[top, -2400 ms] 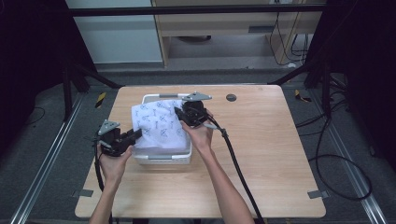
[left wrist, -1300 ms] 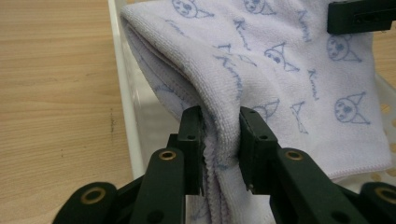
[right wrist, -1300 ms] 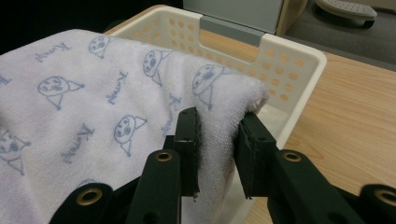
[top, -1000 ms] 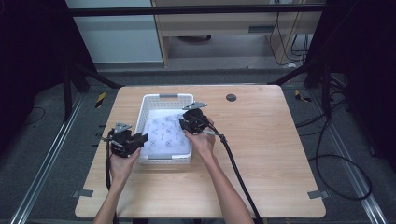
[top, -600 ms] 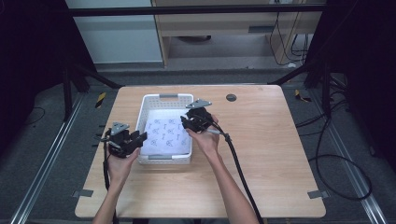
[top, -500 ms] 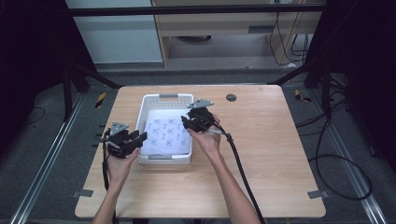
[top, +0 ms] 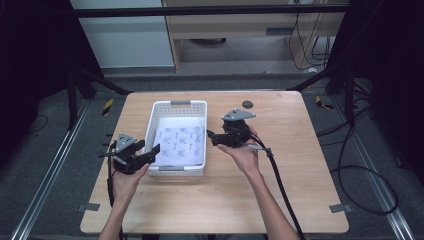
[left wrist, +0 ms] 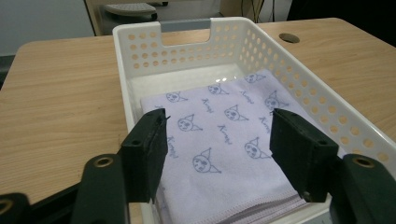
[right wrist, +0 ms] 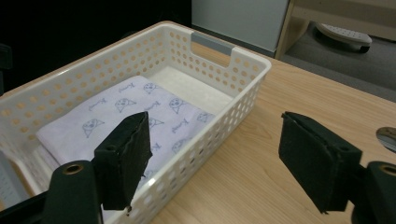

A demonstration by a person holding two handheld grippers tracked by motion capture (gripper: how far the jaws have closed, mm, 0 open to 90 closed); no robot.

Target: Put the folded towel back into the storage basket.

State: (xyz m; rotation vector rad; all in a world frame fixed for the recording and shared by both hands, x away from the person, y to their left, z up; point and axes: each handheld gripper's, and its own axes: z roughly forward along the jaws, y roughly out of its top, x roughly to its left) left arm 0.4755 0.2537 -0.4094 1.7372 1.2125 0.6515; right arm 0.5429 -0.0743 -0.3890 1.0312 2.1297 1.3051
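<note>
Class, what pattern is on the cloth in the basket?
Small blue cat faces on pale lilac cloth; clearest in the left gripper view.

A folded cloth [top: 181, 145] is lying in the basket [top: 176, 105], which is sitting on the bench [top: 300, 165], hand-held grippers flanking at nine and three o'clock.

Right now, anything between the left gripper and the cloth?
Nothing visible. The left gripper is open just over the basket's near rim, with the folded cloth lying flat straight ahead of its jaws.
</note>
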